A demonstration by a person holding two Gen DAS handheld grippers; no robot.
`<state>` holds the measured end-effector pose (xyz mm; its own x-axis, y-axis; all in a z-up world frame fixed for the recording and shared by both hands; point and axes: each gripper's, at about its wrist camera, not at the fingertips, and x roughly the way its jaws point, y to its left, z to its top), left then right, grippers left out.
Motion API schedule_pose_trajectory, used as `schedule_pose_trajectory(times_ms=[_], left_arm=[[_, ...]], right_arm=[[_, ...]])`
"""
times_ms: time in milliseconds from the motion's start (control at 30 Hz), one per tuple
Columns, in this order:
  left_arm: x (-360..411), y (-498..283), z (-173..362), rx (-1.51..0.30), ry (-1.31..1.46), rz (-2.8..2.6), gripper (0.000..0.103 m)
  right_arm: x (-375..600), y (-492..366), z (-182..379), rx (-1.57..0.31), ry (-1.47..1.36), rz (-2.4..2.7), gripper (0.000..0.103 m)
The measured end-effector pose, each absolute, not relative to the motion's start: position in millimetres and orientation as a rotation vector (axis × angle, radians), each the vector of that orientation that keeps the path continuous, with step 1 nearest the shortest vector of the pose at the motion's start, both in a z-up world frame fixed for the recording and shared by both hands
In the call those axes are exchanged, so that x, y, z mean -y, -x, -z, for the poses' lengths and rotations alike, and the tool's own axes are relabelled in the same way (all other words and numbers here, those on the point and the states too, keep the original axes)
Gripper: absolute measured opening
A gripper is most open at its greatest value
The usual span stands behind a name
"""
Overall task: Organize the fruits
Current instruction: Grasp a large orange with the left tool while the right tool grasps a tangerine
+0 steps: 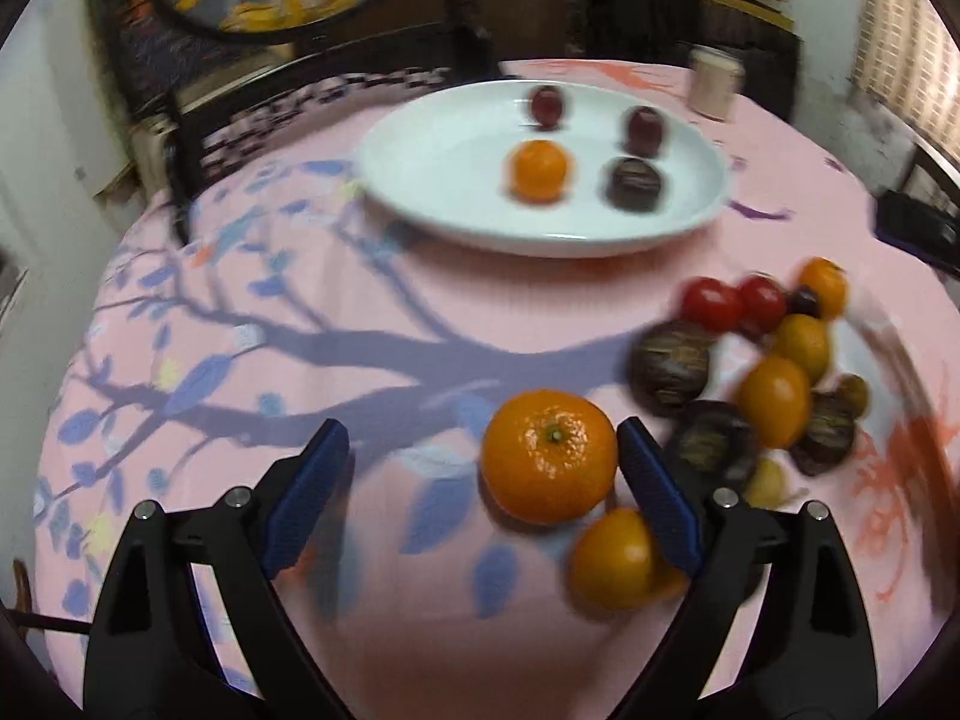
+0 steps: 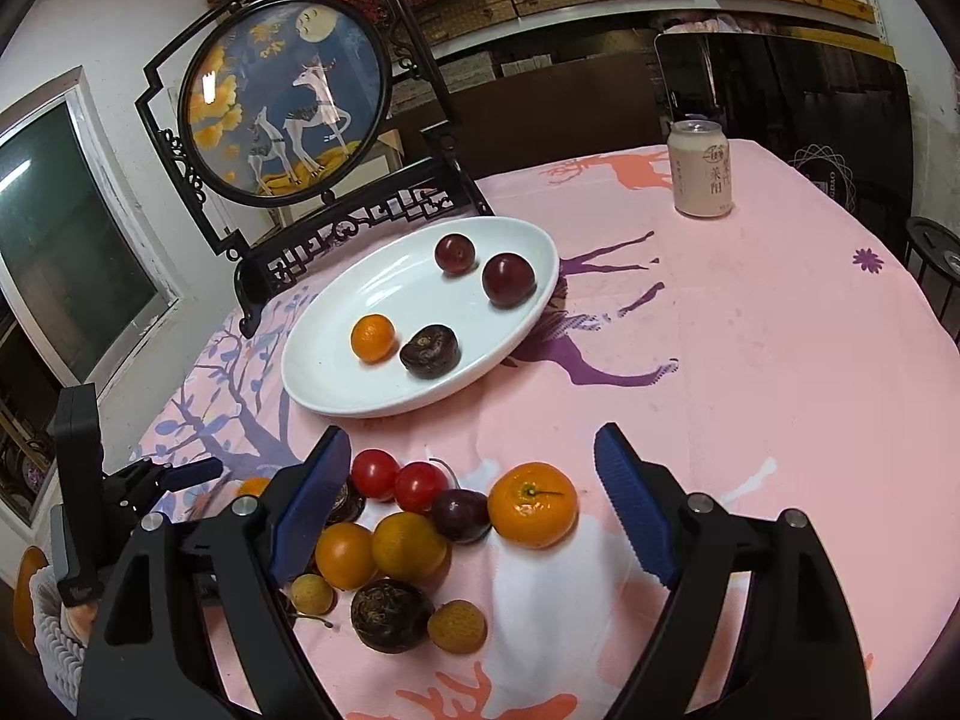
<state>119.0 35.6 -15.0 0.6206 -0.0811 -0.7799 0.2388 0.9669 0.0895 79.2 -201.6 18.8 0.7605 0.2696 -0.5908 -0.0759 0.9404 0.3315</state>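
A white plate (image 1: 420,180) (image 2: 384,282) holds a small mandarin (image 1: 538,171) (image 2: 373,337), two dark red plums (image 2: 509,279) and one dark brown fruit (image 2: 430,351). A loose pile lies on the pink cloth: cherry tomatoes (image 2: 396,480), orange kumquats (image 2: 408,546), dark brown fruits (image 2: 390,615) and pale longans (image 2: 457,627). My left gripper (image 1: 480,438) is open; a large mandarin (image 1: 549,456) sits between its fingers, close against the right finger. My right gripper (image 2: 474,444) is open over the pile, with another mandarin (image 2: 531,504) between its fingers, touching neither.
A round framed deer picture on a black stand (image 2: 288,102) rises behind the plate. A pale drink can (image 2: 701,168) stands at the far right of the round table. The left gripper's body (image 2: 174,477) shows at the right view's left edge.
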Motion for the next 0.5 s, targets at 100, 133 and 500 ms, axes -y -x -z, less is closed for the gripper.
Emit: schedule_pose_trajectory(times_ms=[100,133,500], left_arm=[[-54,-125,14,-0.872,-0.156,0.077,0.09],[-55,-127,15,-0.882,-0.141,0.089,0.089],[-48,-129,22,-0.915,-0.141,0.134,0.062]], right_arm=[[201,-80,-17,-0.695,-0.3,-0.195,0.084],[201,-80,-17,-0.7,-0.301,-0.199,0.084],[208,-90,13,-0.838,-0.372,-0.24,0.069]])
